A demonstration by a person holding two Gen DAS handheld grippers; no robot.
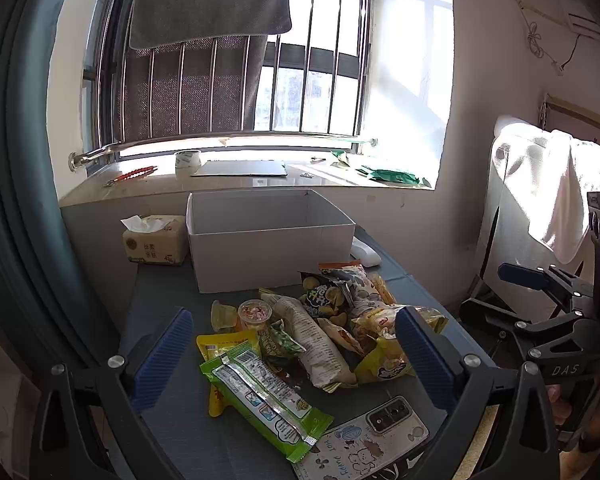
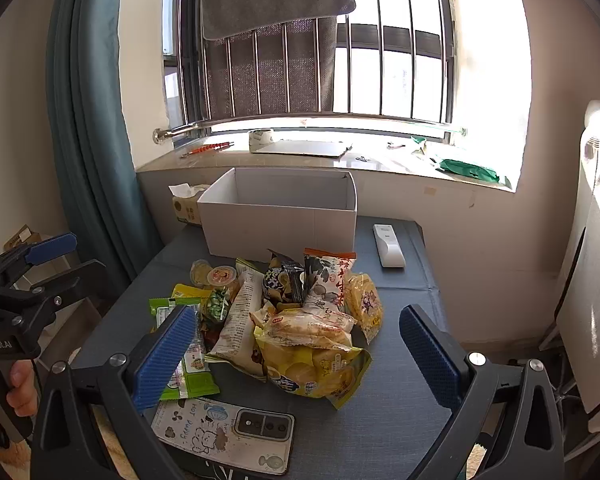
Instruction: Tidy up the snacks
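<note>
A pile of snack packets (image 1: 324, 332) lies on the grey table (image 1: 172, 420), in front of an open white box (image 1: 268, 236). A green wafer packet (image 1: 264, 396) lies nearest, beside a yellow chip bag (image 1: 380, 360) and two jelly cups (image 1: 254, 314). My left gripper (image 1: 296, 356) is open and empty, above the near side of the pile. In the right wrist view the pile (image 2: 292, 320) and box (image 2: 280, 216) show again. My right gripper (image 2: 300, 356) is open and empty, over the yellow chip bag (image 2: 316, 372).
A phone (image 2: 224, 432) in a cartoon case lies at the table's near edge. A tissue pack (image 1: 154, 242) stands left of the box, a white remote (image 2: 388, 246) to its right. A windowsill with tape roll (image 1: 188, 162) runs behind. A teal curtain (image 1: 16, 200) hangs left.
</note>
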